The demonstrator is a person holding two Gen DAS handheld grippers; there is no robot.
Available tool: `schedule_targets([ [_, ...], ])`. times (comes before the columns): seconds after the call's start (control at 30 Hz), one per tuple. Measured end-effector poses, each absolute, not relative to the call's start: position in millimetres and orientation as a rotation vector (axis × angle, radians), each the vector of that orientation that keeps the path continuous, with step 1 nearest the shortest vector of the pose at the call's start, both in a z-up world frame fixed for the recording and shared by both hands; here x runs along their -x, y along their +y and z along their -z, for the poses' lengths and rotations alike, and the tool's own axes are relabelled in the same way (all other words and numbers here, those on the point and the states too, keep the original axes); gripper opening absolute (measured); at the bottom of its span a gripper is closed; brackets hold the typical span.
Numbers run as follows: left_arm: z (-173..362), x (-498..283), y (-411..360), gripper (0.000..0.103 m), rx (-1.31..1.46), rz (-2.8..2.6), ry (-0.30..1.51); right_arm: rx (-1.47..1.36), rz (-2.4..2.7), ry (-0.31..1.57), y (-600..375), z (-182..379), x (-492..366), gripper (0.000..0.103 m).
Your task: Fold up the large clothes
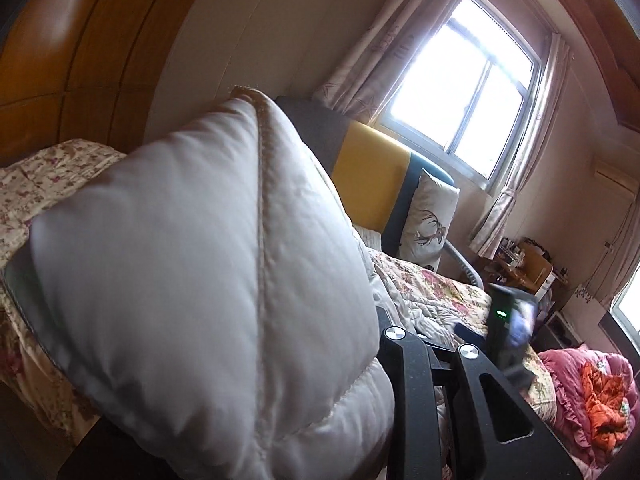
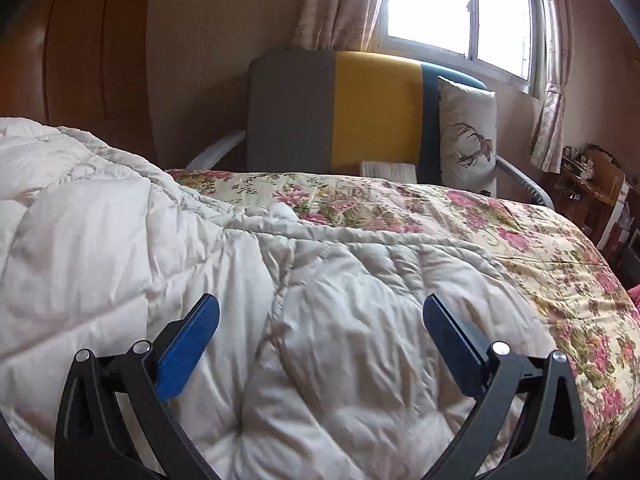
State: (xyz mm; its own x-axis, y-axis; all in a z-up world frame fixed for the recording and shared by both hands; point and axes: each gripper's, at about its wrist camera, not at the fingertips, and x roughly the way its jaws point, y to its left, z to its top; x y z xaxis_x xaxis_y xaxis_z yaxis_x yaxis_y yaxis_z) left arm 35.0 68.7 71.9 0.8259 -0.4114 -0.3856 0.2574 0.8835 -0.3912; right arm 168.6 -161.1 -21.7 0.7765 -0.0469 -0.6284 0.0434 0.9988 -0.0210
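One white quilt (image 2: 320, 320) on bed: my left claw (image 1: 424, 344) clamps a raised corner; my right claw (image 2: 320, 320) gapes directly above it.

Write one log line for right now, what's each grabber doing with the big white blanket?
left gripper: shut on white quilt, lifted | right gripper: open above quilt | floral bedspread underneath

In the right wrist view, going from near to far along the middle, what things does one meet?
right hand-held gripper, open → white quilted comforter → floral bedspread → grey, yellow and blue headboard → window.
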Motion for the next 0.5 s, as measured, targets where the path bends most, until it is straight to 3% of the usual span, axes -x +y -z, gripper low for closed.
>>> schedule_targets([
  [0.07,-74.8,-37.8,56.2,0.026,0.293,0.369,0.489,0.036,-0.007,0.771,-145.4,43.0,-188.5,0.101],
  [0.23,-79.1,-34.8,13.5,0.026,0.154,0.356,0.476,0.075,0.001,0.750,-135.4,51.0,-184.6,0.101],
  [0.5,-94.8,-33.1,-27.7,0.026,-0.005,0.330,0.434,-0.078,0.044,0.627,-186.9,8.7,-102.5,0.101],
])
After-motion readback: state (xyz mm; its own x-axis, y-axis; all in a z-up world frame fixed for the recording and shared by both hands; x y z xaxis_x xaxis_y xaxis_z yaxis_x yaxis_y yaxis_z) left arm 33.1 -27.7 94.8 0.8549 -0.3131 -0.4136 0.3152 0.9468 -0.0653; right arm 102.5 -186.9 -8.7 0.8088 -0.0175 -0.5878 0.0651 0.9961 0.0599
